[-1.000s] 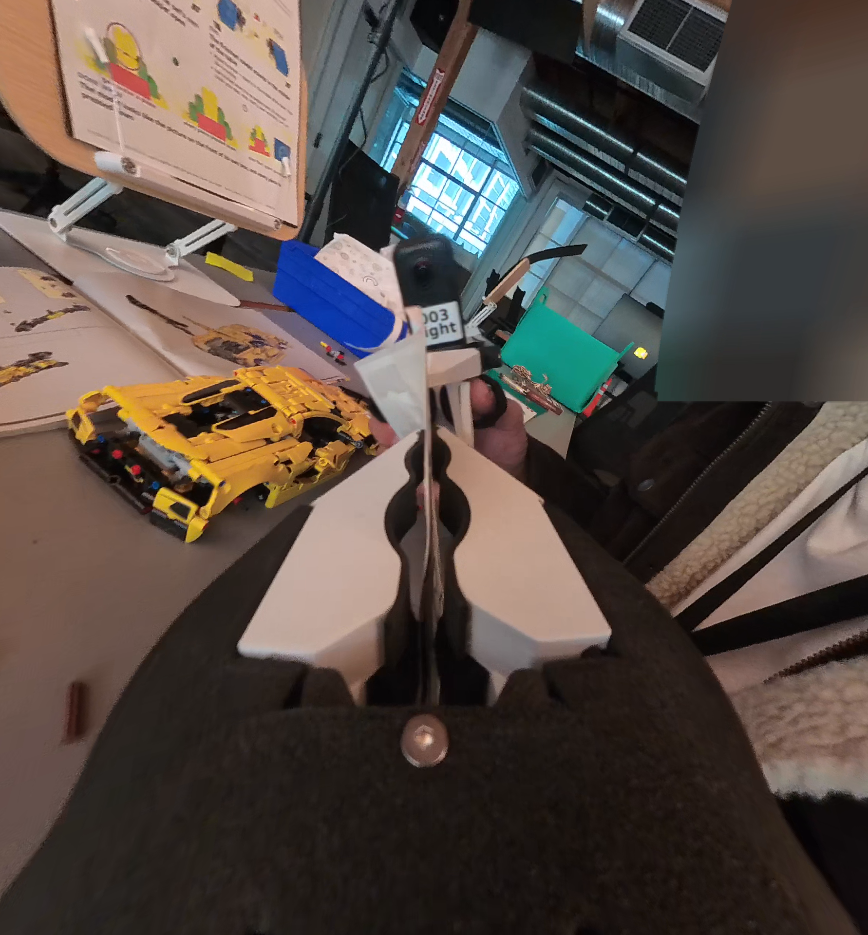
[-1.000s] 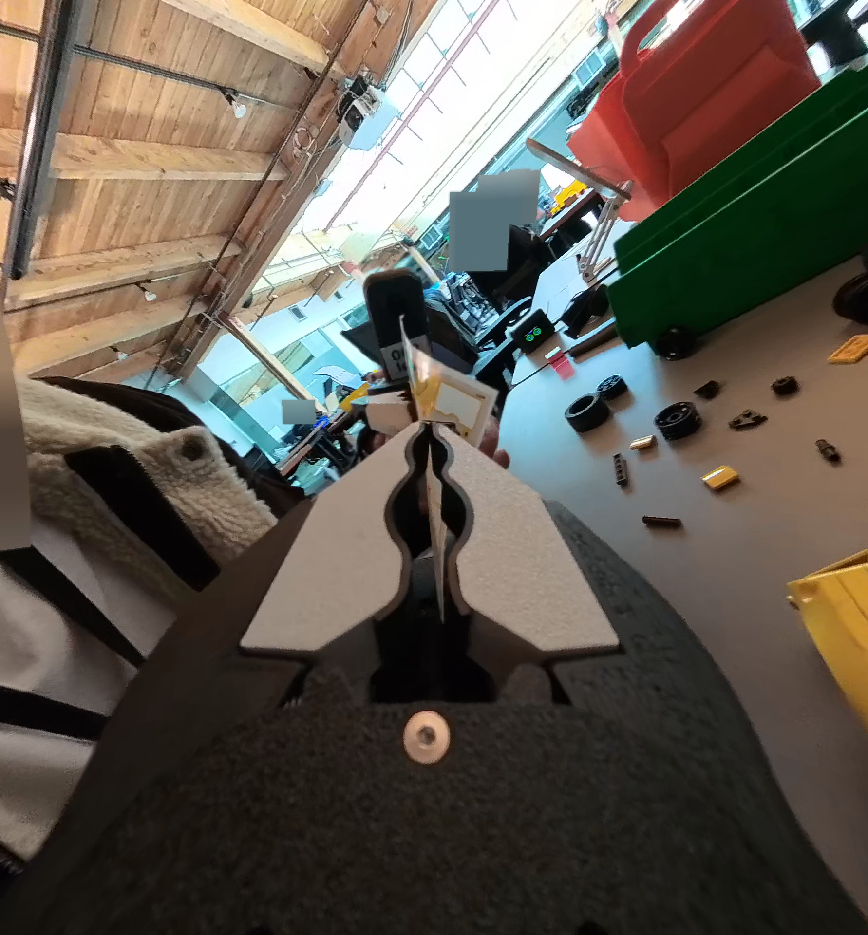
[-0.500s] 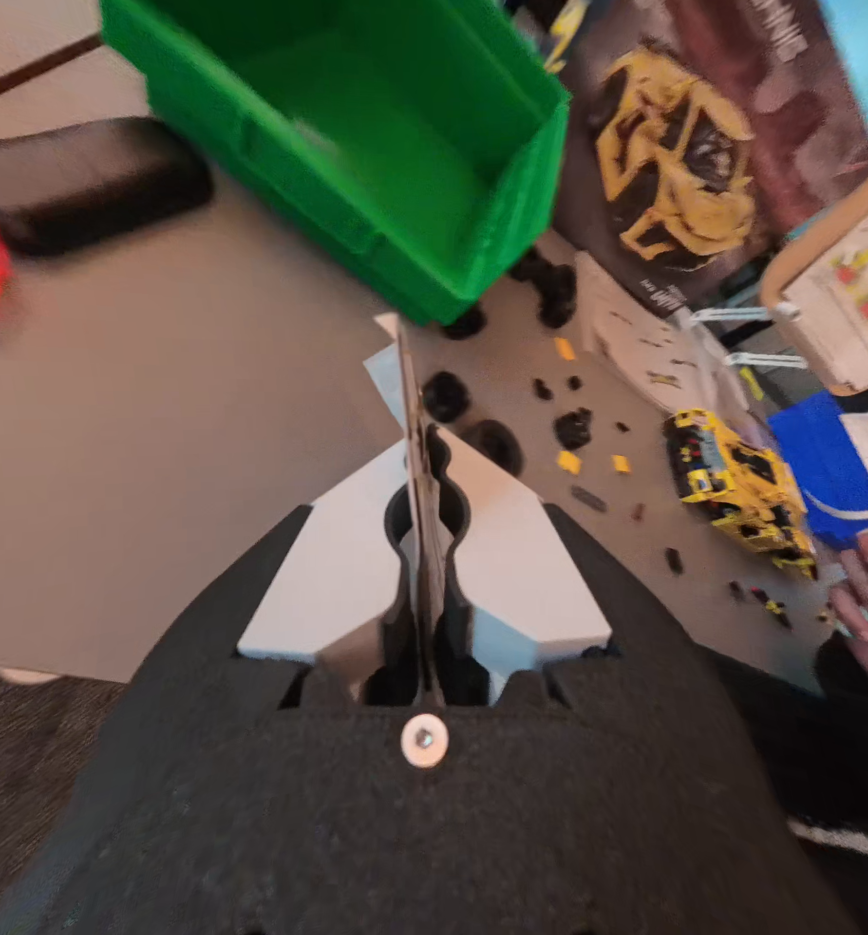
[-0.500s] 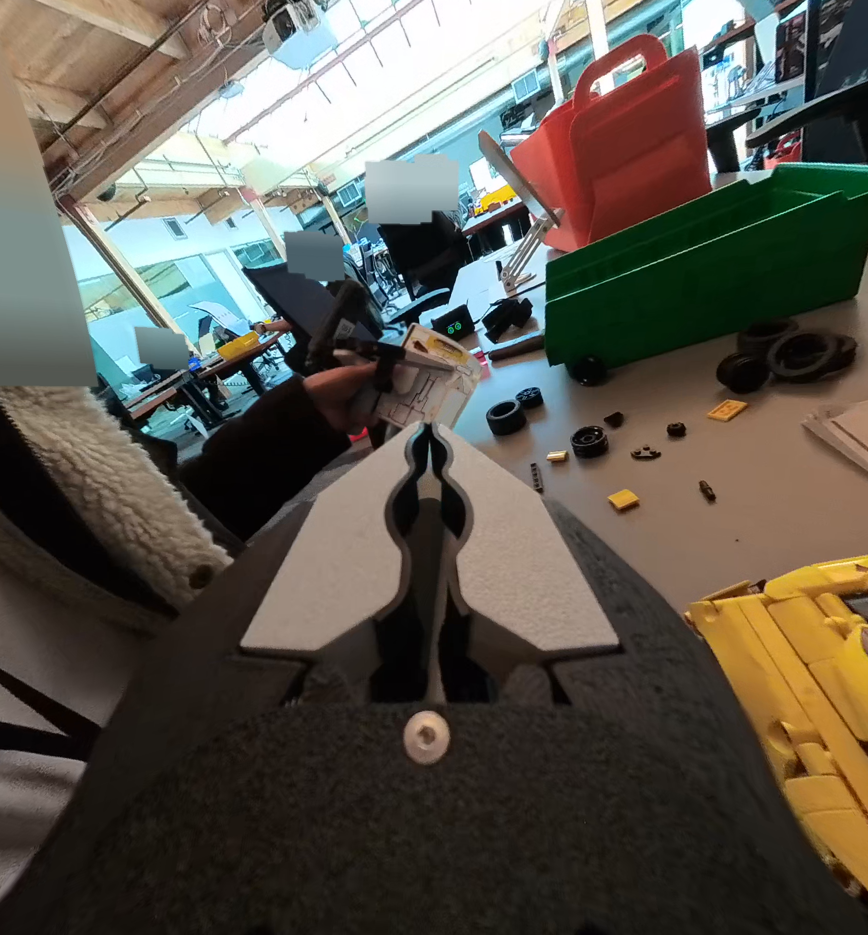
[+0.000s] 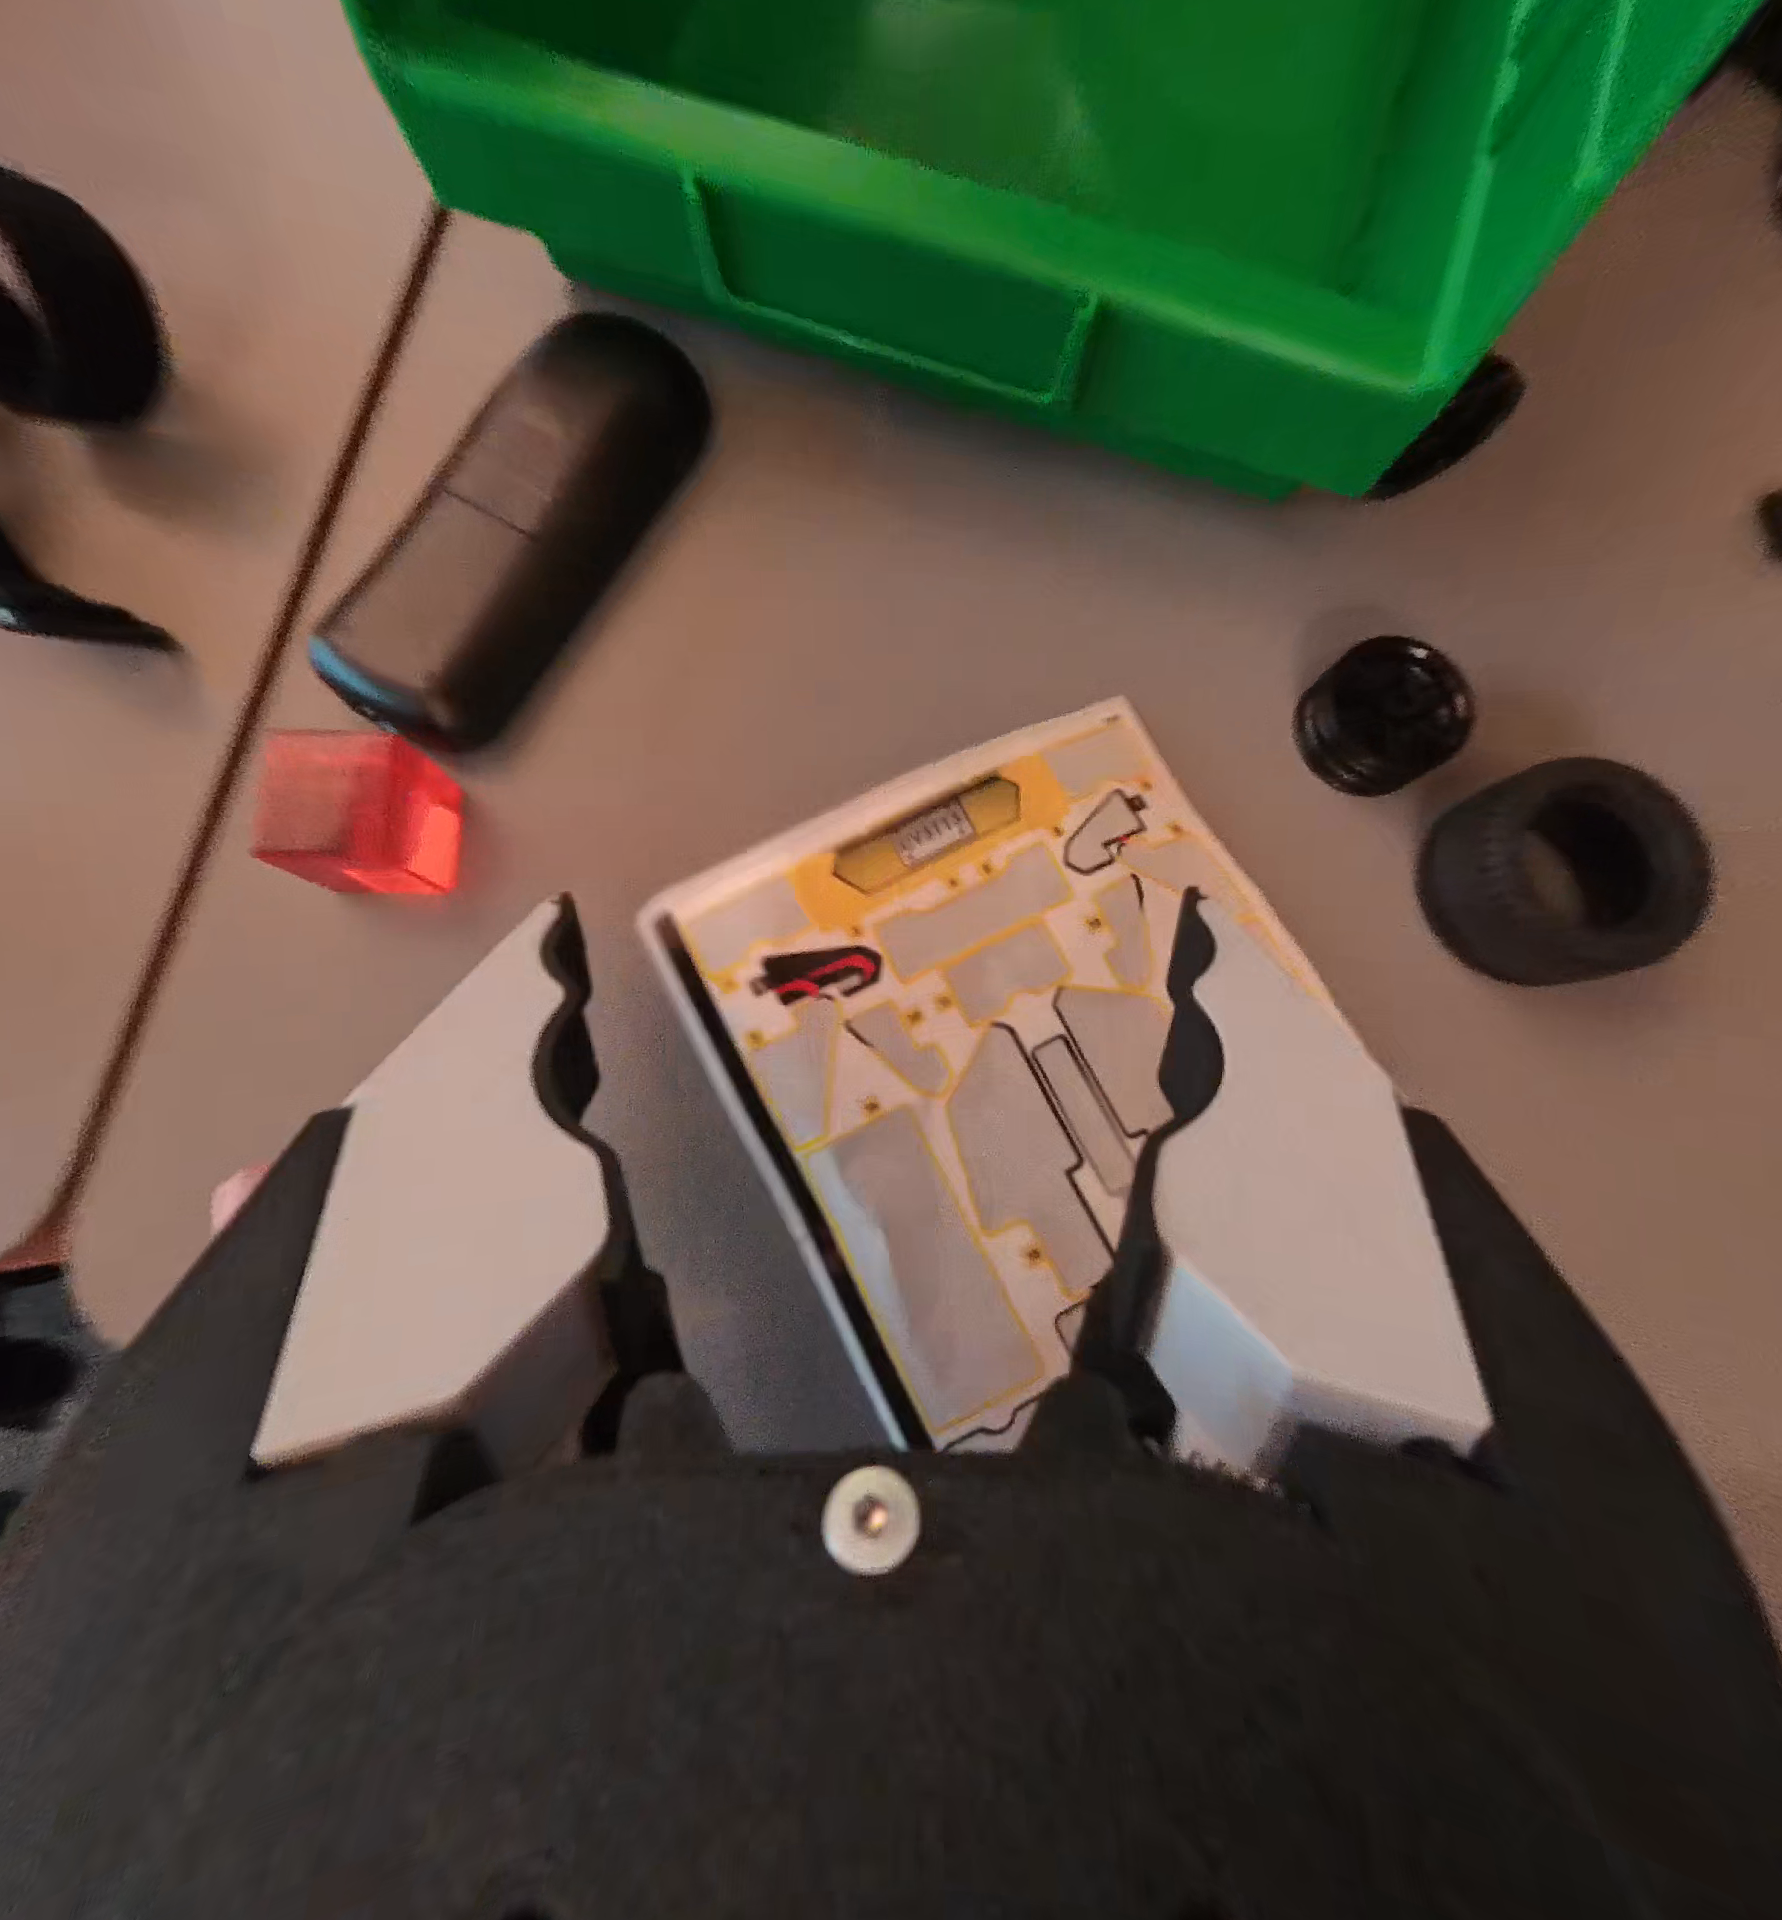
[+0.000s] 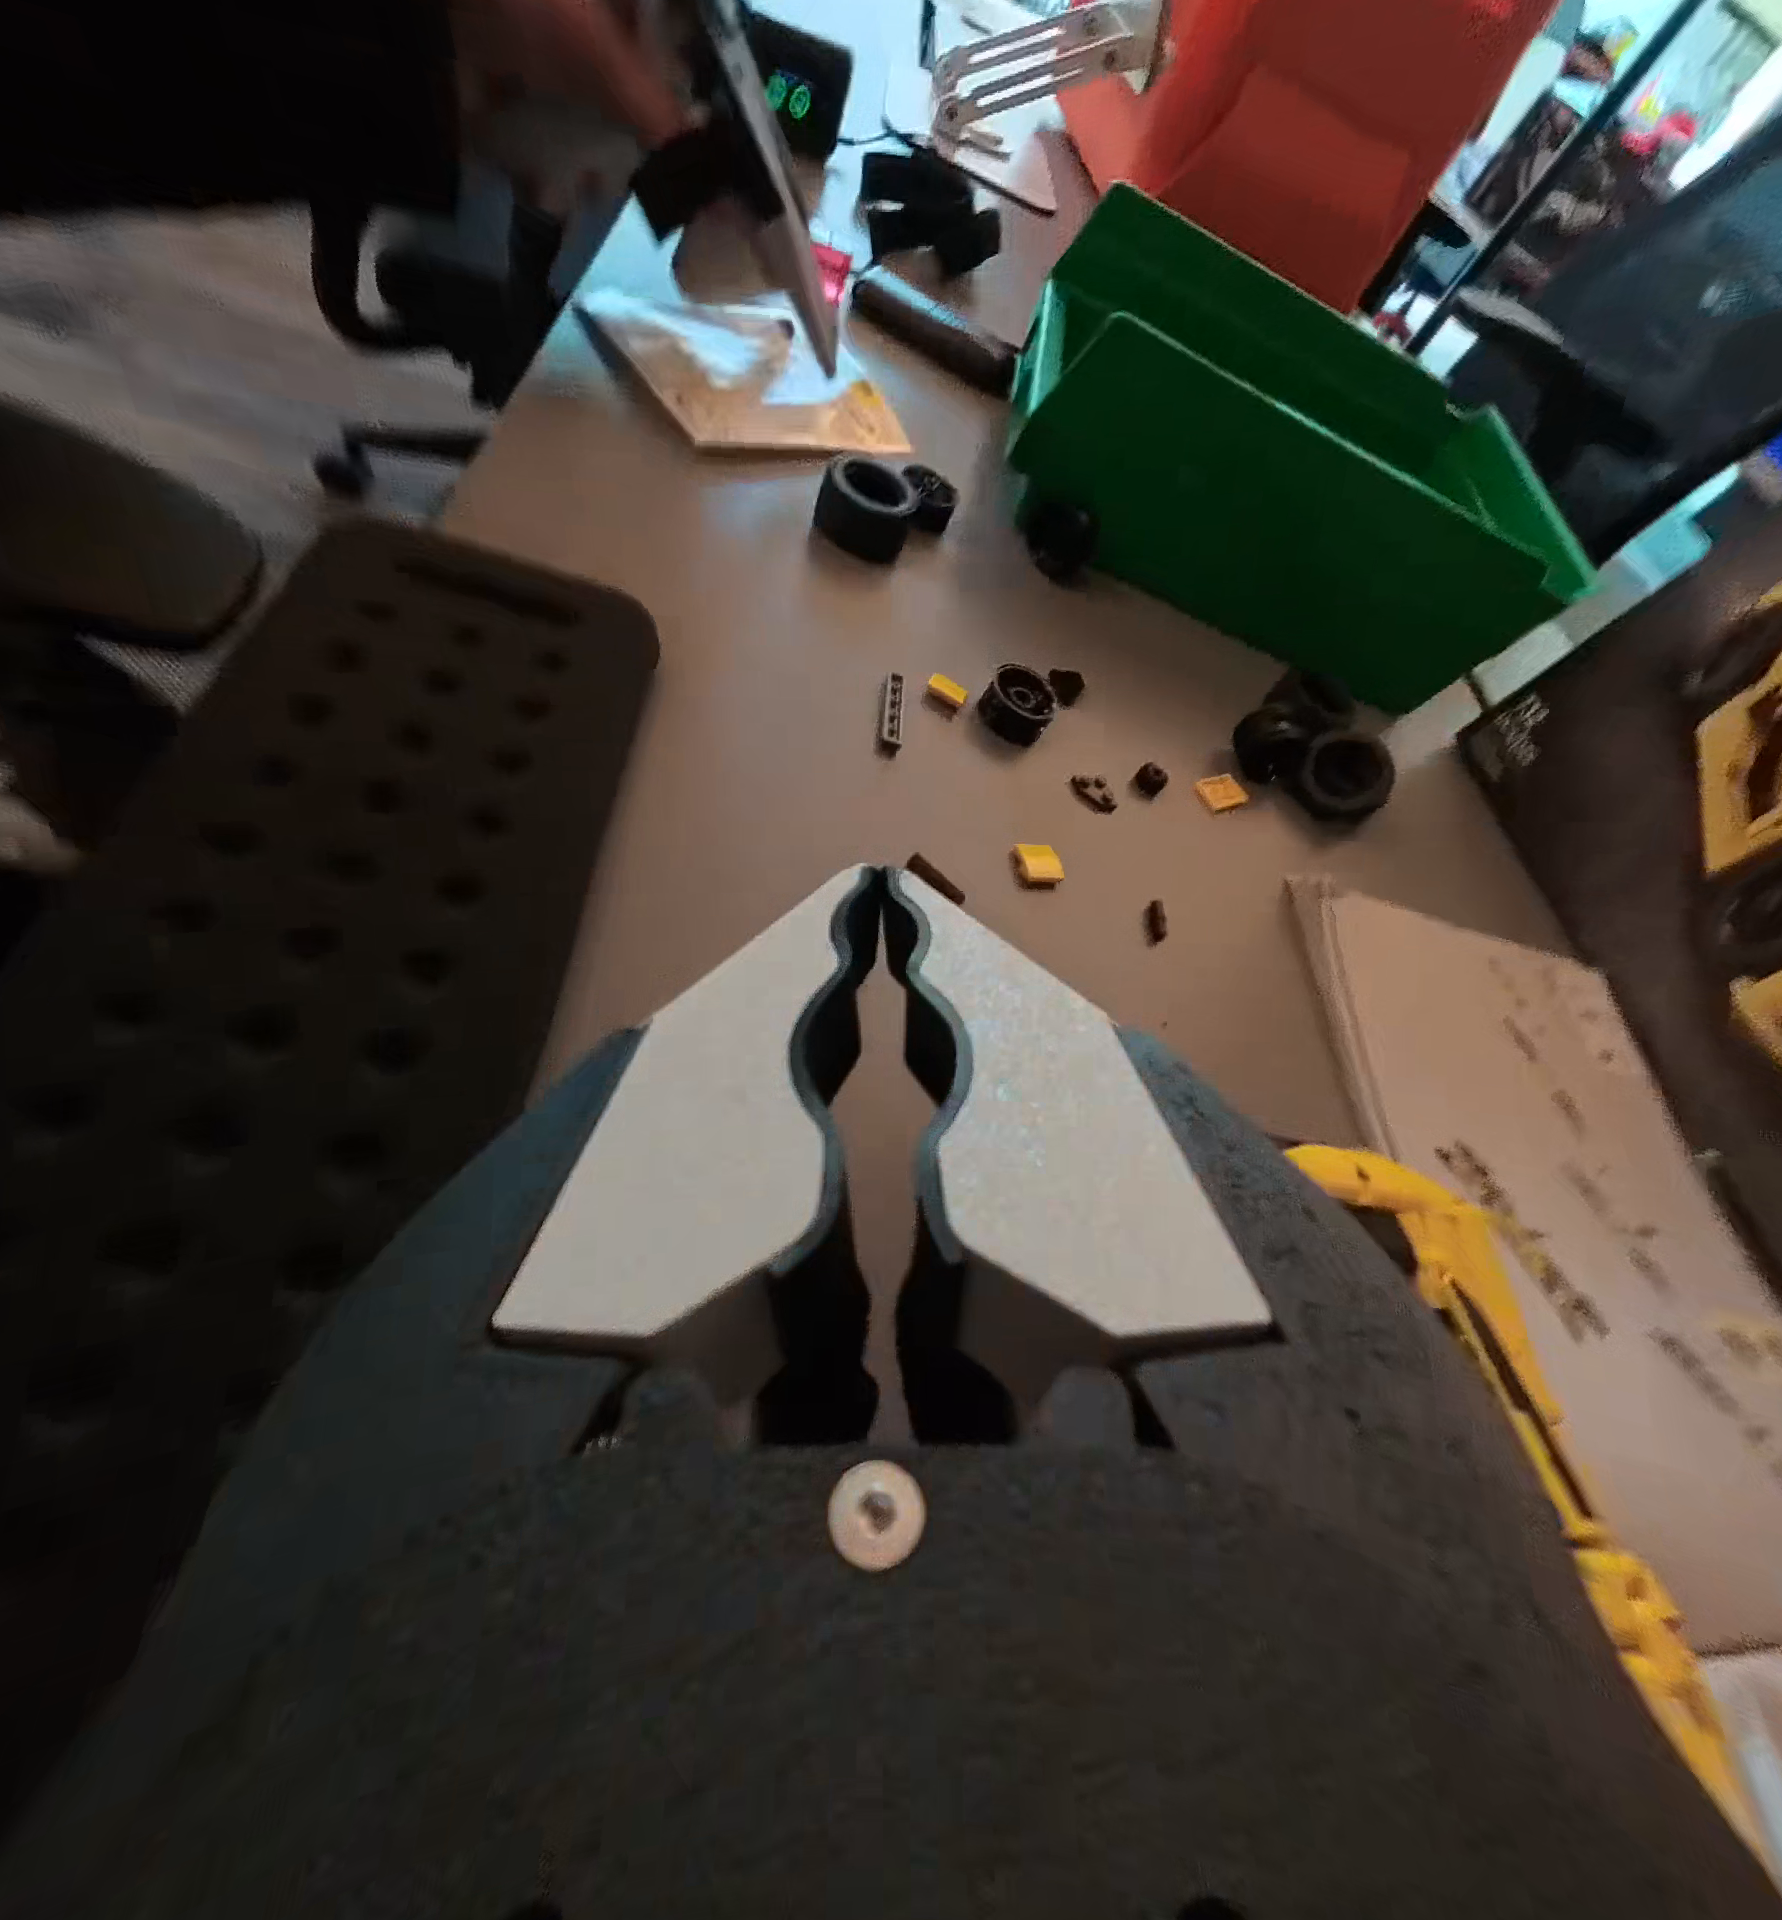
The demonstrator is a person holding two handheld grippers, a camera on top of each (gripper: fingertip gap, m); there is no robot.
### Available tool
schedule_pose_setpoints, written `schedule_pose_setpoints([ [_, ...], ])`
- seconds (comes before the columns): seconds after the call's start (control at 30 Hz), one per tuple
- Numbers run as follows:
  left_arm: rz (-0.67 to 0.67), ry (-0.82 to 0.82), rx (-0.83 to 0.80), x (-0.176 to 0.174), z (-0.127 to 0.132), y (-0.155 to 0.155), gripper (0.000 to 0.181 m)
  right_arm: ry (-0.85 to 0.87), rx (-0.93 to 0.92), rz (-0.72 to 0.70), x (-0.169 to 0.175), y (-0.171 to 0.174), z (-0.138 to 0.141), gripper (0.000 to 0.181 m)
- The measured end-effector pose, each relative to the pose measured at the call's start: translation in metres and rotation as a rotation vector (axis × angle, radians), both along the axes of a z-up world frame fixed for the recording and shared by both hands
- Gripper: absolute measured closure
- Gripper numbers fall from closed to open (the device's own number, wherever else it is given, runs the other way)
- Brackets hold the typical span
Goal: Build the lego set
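My left gripper (image 5: 876, 909) is open just above the table. A white sticker sheet (image 5: 970, 1039) with yellow outlines lies flat on the table under it, reaching between the fingers; no finger presses on it. My right gripper (image 6: 879, 878) is shut with nothing visible between its tips, above the table. The yellow lego car (image 6: 1469, 1288) lies at its right. Loose pieces lie ahead of it: yellow tiles (image 6: 1038, 864), a black wheel (image 6: 1017, 704), black tyres (image 6: 1334, 769) and small black pins. The sticker sheet (image 6: 793, 410) shows far off in the right wrist view.
A green bin (image 5: 970, 208) stands beyond the sheet, also seen in the right wrist view (image 6: 1282, 499). A black tyre (image 5: 1562, 873), a wheel rim (image 5: 1380, 717), a red clear cube (image 5: 357, 810) and a black device (image 5: 513, 530) lie around the sheet. An instruction booklet (image 6: 1489, 1091) lies right. Some 40 cm of space lies between my two pairs of fingers. Left tips and right tips are each some 20 cm from the black wheel (image 6: 1017, 704).
My left gripper swung from beside the right gripper down to the table by the green bin, opened and let go of the sticker sheet. My right gripper tilted down toward the table.
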State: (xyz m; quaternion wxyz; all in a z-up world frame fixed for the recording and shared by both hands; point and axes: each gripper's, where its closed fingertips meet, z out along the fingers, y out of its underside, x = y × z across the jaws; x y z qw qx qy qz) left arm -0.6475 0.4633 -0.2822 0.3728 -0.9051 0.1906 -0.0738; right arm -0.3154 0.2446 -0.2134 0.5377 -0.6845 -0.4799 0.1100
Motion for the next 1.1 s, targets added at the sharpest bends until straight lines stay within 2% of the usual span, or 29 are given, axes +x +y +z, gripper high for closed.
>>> schedule_pose_setpoints([
  [0.13, 0.051, 0.014, 0.148, -0.008, 0.036, 0.005, 0.07, -0.206, 0.226, -0.027, -0.003, 0.003, -0.015, 0.181],
  [0.23, 0.069, -0.038, 0.238, -0.001, 0.079, -0.007, 0.071, -0.296, 0.309, -0.045, -0.008, 0.005, -0.023, 0.181],
  [0.3, -0.004, -0.131, 0.313, 0.033, 0.111, -0.025, 0.075, -0.332, 0.268, -0.061, -0.01, 0.007, -0.036, 0.181],
  [0.33, -0.084, -0.209, 0.339, 0.062, 0.123, -0.038, 0.083, -0.345, 0.256, -0.08, -0.01, 0.01, -0.039, 0.181],
  [0.37, -0.203, -0.294, 0.337, 0.097, 0.129, -0.056, 0.103, -0.366, 0.26, -0.109, -0.009, 0.013, -0.041, 0.181],
  [0.4, -0.338, -0.369, 0.3, 0.133, 0.127, -0.076, 0.113, -0.396, 0.26, -0.141, -0.008, 0.017, -0.044, 0.181],
  [0.47, -0.589, -0.489, 0.17, 0.193, 0.112, -0.117, 0.117, -0.432, 0.255, -0.168, -0.01, 0.02, -0.051, 0.181],
  [0.53, -0.789, -0.575, 0.093, 0.234, 0.096, -0.15, 0.117, -0.463, 0.287, -0.197, -0.01, 0.024, -0.052, 0.181],
  [0.6, -0.92, -0.571, 0.093, 0.26, 0.077, -0.172, 0.117, -0.495, 0.329, -0.207, -0.011, 0.026, -0.053, 0.181],
  [0.7, -1.013, -0.472, 0.083, 0.279, 0.048, -0.188, 0.117, -0.507, 0.333, -0.181, -0.018, 0.026, -0.06, 0.181],
  [0.8, -1.056, -0.38, 0.035, 0.286, 0.025, -0.188, 0.124, -0.523, 0.373, -0.188, -0.017, 0.029, -0.059, 0.181],
  [0.93, -1.168, -0.296, 0.028, 0.29, 0.011, -0.188, 0.124, -0.504, 0.413, -0.194, -0.018, 0.029, -0.052, 0.181],
  [1.0, -1.238, -0.273, 0.011, 0.295, 0.009, -0.19, 0.123, -0.398, 0.404, -0.228, -0.011, 0.027, -0.036, 0.181],
  [1.1, -1.328, -0.224, -0.009, 0.304, 0.002, -0.193, 0.123, -0.144, 0.254, -0.275, 0.014, 0.025, -0.017, 0.181],
])
